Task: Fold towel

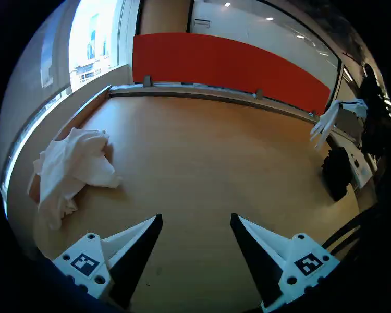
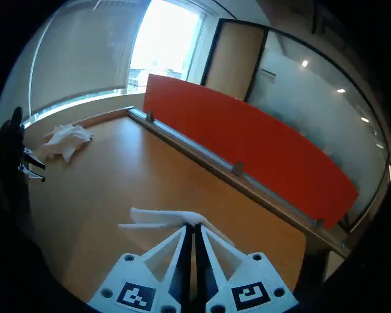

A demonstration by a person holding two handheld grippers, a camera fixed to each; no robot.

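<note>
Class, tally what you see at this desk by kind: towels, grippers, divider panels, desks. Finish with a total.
Towels: 2, crumpled towel and pinched towel
Grippers: 2, left gripper and right gripper
Red divider panel: 1
Desk: 1
Total: 6
</note>
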